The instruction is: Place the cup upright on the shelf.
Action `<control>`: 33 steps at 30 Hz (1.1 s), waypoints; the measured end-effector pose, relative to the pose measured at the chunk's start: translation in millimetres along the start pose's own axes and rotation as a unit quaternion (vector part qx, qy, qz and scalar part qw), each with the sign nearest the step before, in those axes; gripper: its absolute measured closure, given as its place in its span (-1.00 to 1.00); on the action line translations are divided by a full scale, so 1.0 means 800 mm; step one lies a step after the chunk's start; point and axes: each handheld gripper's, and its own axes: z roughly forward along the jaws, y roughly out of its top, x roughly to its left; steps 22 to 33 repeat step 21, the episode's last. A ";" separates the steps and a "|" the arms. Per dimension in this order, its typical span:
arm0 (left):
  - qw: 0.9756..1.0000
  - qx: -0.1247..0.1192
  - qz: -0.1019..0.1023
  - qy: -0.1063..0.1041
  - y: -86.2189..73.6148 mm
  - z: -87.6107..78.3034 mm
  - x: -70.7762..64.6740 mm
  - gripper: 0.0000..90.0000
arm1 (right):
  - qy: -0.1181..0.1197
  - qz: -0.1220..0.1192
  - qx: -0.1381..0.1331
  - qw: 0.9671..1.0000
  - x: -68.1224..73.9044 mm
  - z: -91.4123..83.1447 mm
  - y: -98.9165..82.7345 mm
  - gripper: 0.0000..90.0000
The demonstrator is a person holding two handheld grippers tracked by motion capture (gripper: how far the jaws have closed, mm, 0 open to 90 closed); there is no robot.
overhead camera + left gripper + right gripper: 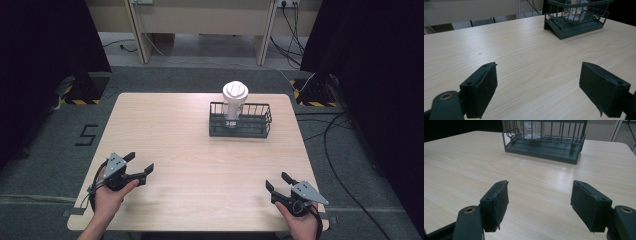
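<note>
A dark green wire basket (240, 121) stands at the back centre-right of the light wooden table (190, 165). Upright in its left half is a clear bottle with a white ribbed lid (235, 92). My left gripper (140, 166) rests near the front left edge, held by a hand, jaws wide open with nothing between them. My right gripper (278, 183) sits near the front right edge, also open and empty. In the left gripper view the basket (576, 17) lies far ahead to the right. In the right gripper view the basket (544, 142) is straight ahead, with the bottle's clear base (532, 132) behind its bars.
The table stands on grey carpet. Black curtains hang at both sides. Cables (345, 165) run over the floor to the right, and a wooden desk frame (200, 20) stands behind. Yellow-black tape marks sit on the floor at the table's back corners.
</note>
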 end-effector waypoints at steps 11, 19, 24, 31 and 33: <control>0.999 0.013 -0.019 0.033 -0.026 -0.012 0.024 -0.68 | -0.002 -0.002 -0.001 1.000 0.000 0.000 0.000 -0.31; 0.997 -0.003 -0.037 0.061 -0.035 -0.018 0.030 -0.68 | 0.000 -0.003 -0.001 1.000 0.000 0.000 0.000 -0.33; 0.997 -0.003 -0.038 0.063 -0.036 -0.018 0.029 -0.68 | -0.002 -0.004 -0.002 1.000 0.000 0.000 0.000 -0.34; 0.997 -0.003 -0.038 0.063 -0.036 -0.018 0.029 -0.68 | -0.002 -0.004 -0.002 1.000 0.000 0.000 0.000 -0.34; 0.997 -0.003 -0.038 0.063 -0.036 -0.018 0.029 -0.68 | -0.002 -0.004 -0.002 1.000 0.000 0.000 0.000 -0.34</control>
